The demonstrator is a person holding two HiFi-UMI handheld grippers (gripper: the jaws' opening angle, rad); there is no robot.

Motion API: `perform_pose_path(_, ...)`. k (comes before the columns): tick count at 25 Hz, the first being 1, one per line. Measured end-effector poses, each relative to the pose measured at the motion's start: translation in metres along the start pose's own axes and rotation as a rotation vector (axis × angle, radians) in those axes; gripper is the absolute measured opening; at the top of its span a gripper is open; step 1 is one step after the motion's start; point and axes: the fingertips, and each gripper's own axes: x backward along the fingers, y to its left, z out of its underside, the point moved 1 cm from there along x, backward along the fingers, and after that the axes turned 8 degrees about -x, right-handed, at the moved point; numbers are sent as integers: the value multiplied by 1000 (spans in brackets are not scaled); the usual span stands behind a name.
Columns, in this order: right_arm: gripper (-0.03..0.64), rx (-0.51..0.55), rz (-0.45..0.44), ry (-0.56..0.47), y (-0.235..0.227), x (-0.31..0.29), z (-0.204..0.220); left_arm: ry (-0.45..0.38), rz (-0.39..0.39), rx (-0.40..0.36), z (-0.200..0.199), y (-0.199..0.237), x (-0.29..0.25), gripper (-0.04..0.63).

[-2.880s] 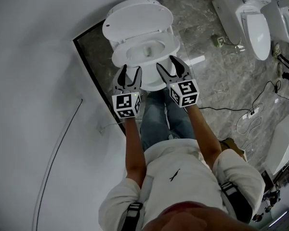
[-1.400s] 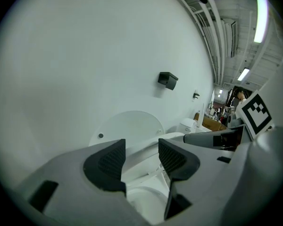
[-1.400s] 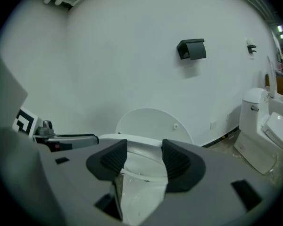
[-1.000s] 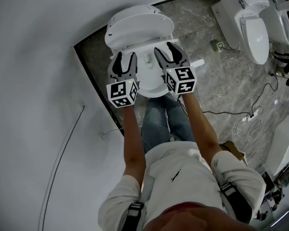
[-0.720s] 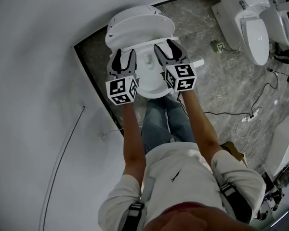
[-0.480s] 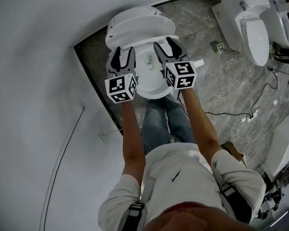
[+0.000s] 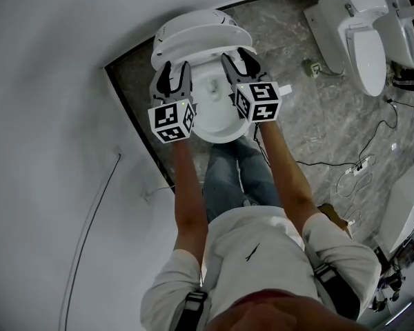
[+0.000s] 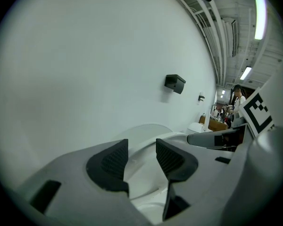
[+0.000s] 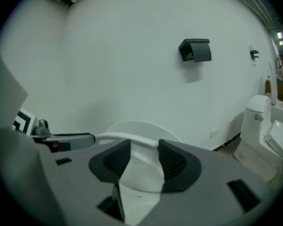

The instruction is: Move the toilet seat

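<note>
1. The one toilet seat (image 7: 205, 52) looks tipped up off the bowl (image 7: 217, 126), just in front of the raised lid (image 7: 193, 21), close against the white wall (image 7: 55, 81).
2. My left tongs (image 7: 174, 71) are at the seat's left edge. The jaws have just been closing, and there's a gap between them with the seat's rim in it. I can't see the pads pressing on it.
3. Same story on the other side: my right tongs (image 7: 237, 57) are at the seat's right edge. The jaws have just been narrowing and stand apart, with the white rim crossing between the tips, not pinched.
4. Two marker cubes, one per tongs: left cube (image 7: 171, 121) and right cube (image 7: 257, 102), both over the bowl's front half.
5. I'm standing right at the bowl with both forearms reaching forward.
6. One black fixture (image 9: 195, 50) is mounted on the wall above the toilet.
7. Off to my right, two more toilets: one (image 7: 352, 26) near, another (image 7: 408, 19) beside it.
8. Loose cables (image 7: 362, 164) trail across the grey marble floor (image 7: 310, 109).
</note>
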Motion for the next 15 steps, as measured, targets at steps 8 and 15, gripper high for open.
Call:
perform_pose_path(8, 193, 1, 4, -6, -4, -12, -8, -2, -13, -11, -6, 7, -12, 192)
perform_pose_path(15, 187, 6, 3, -7, -5, -20, -13, -9, -33, -2, -9, 14, -17, 169)
